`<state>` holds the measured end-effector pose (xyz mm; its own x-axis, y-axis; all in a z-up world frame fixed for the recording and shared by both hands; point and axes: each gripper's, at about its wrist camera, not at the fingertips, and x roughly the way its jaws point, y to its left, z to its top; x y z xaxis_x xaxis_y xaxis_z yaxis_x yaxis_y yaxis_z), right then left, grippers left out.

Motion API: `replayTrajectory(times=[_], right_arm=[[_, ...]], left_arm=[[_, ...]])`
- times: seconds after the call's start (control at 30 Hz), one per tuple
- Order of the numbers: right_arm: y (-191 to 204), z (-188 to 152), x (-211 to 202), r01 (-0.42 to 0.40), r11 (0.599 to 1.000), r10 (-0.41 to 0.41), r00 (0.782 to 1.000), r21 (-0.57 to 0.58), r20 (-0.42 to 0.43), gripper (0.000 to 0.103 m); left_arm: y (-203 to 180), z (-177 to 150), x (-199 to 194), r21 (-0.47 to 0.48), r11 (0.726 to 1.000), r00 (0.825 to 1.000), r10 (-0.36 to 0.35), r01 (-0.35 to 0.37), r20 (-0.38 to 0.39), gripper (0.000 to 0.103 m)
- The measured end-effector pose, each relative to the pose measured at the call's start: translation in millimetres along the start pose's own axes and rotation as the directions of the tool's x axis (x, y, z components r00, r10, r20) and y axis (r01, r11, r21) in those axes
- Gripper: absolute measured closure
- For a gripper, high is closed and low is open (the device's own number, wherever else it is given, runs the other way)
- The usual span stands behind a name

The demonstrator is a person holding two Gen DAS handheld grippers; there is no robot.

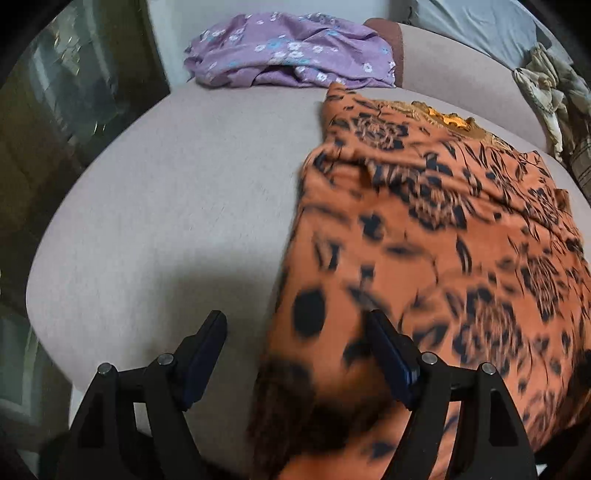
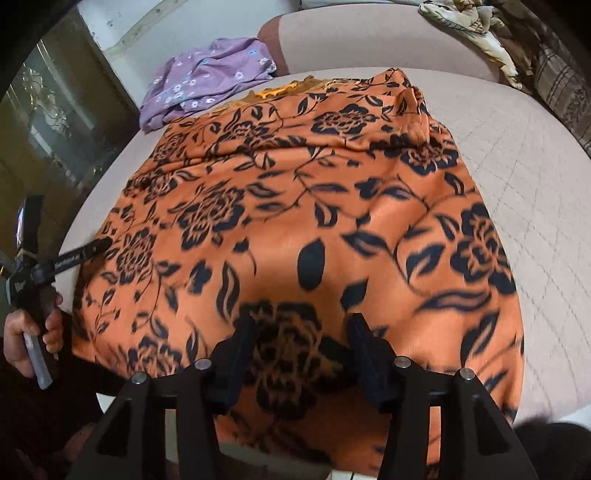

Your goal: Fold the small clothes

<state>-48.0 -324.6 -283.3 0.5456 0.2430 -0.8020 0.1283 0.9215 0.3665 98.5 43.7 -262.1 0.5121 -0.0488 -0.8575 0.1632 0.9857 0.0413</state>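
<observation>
An orange garment with a black flower print (image 2: 295,206) lies spread on a pale pink-grey cushion (image 2: 517,155); its near hem hangs over the front edge. It also shows in the left wrist view (image 1: 443,229). My left gripper (image 1: 297,325) is open, at the garment's near left edge, its right finger over the cloth and its left finger over bare cushion (image 1: 166,192). It shows from outside in the right wrist view (image 2: 96,245). My right gripper (image 2: 303,325) is open, just above the garment's near hem; nothing is held between its fingers.
A purple floral garment (image 1: 288,55) lies crumpled at the cushion's far left, also in the right wrist view (image 2: 207,81). A pile of pale cloth (image 2: 469,26) and a patterned fabric sit at the far right. A dark glass cabinet (image 2: 55,122) stands to the left.
</observation>
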Motion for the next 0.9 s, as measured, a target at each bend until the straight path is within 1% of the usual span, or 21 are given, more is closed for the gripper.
replayTrajectory(times=[0.13,0.17,0.2,0.23,0.3,0.33,0.37,0.43,0.47,0.53,0.57,0.6,0.63,0.67,0.7,0.73,0.77,0.8,0.83,0.87,0.9], right_arm=[[-0.4,-1.4,0.2,-0.031,0.999,0.032,0.999,0.030,-0.006,0.047],[-2.8,-0.5,-0.8,-0.048,0.998,0.048,0.999,0.045,-0.008,0.047],[-5.2,-1.1,-2.2,-0.064,0.996,0.065,0.998,0.059,-0.009,0.047],[-7.9,-0.6,-3.4,-0.086,0.993,0.087,0.996,0.077,-0.009,0.047],[-13.4,0.1,-8.5,-0.123,0.986,0.124,0.992,0.113,0.000,0.047],[-16.5,1.1,-12.8,-0.136,0.983,0.135,0.991,0.127,0.016,0.047],[-19.8,2.8,-18.4,-0.145,0.980,0.141,0.989,0.135,0.039,0.047],[-25.7,5.5,-30.6,-0.150,0.979,0.141,0.987,0.138,0.075,0.047],[-32.5,7.5,-38.4,-0.139,0.980,0.127,0.988,0.141,0.090,0.047],[-47.7,10.8,-47.9,-0.108,0.982,0.092,0.991,0.157,0.101,0.047],[-59.1,11.5,-51.3,-0.100,0.979,0.082,0.991,0.179,0.103,0.047],[-71.5,11.5,-53.2,-0.101,0.972,0.081,0.992,0.210,0.100,0.047],[-82.7,11.2,-54.0,-0.106,0.965,0.085,0.992,0.241,0.097,0.047],[-99.9,10.1,-54.9,-0.118,0.948,0.093,0.991,0.295,0.095,0.047],[-114.8,8.8,-55.8,-0.131,0.930,0.103,0.990,0.344,0.097,0.047],[-132.4,5.8,-55.9,-0.158,0.901,0.126,0.986,0.405,0.104,0.046],[-145.1,3.3,-54.8,-0.190,0.875,0.155,0.981,0.445,0.113,0.046],[-154.1,1.0,-53.7,-0.213,0.854,0.175,0.977,0.476,0.122,0.045],[-160.6,-0.8,-52.8,-0.224,0.839,0.185,0.974,0.496,0.128,0.045],[-167.2,-2.9,-49.9,-0.236,0.821,0.197,0.972,0.520,0.130,0.046],[-170.1,-4.2,-46.0,-0.247,0.809,0.213,0.969,0.533,0.125,0.046]], left_arm=[[20.2,-25.6,-14.3,-0.037,0.999,0.999,-0.022,0.021,-0.036,0.025],[24.4,-30.8,-16.2,-0.047,0.998,0.998,-0.040,0.038,-0.046,0.032],[27.9,-35.6,-18.1,-0.060,0.996,0.996,-0.071,0.068,-0.059,0.046],[31.5,-40.8,-20.2,-0.077,0.991,0.991,-0.113,0.107,-0.073,0.052],[33.9,-45.6,-23.0,-0.090,0.986,0.986,-0.147,0.140,-0.083,0.074],[34.0,-47.9,-25.3,-0.092,0.982,0.981,-0.172,0.164,-0.085,0.078],[32.1,-49.0,-26.9,-0.090,0.981,0.980,-0.182,0.175,-0.084,0.079],[31.5,-50.9,-30.0,-0.084,0.978,0.976,-0.199,0.192,-0.086,0.079],[31.0,-50.3,-29.7,-0.084,0.973,0.971,-0.222,0.214,-0.093,0.079],[34.1,-53.9,-31.4,-0.098,0.967,0.963,-0.246,0.236,-0.107,0.065],[34.0,-50.7,-27.7,-0.115,0.960,0.956,-0.268,0.255,-0.119,0.050],[35.0,-47.6,-24.9,-0.137,0.951,0.948,-0.293,0.277,-0.124,0.045],[35.3,-44.6,-22.2,-0.150,0.943,0.940,-0.318,0.298,-0.127,0.045],[35.4,-42.6,-19.5,-0.161,0.934,0.930,-0.340,0.318,-0.136,0.045],[36.8,-41.5,-18.4,-0.170,0.930,0.926,-0.351,0.327,-0.139,0.046],[39.3,-39.9,-17.5,-0.185,0.922,0.920,-0.367,0.340,-0.139,0.046],[40.8,-37.6,-16.5,-0.196,0.914,0.913,-0.384,0.355,-0.137,0.051],[40.5,-36.1,-15.5,-0.201,0.909,0.908,-0.395,0.365,-0.137,0.065],[41.4,-34.4,-14.2,-0.204,0.907,0.906,-0.399,0.367,-0.144,0.072],[42.4,-33.3,-12.8,-0.206,0.907,0.904,-0.400,0.368,-0.149,0.083],[42.9,-32.2,-11.3,-0.211,0.905,0.903,-0.403,0.368,-0.151,0.084]])
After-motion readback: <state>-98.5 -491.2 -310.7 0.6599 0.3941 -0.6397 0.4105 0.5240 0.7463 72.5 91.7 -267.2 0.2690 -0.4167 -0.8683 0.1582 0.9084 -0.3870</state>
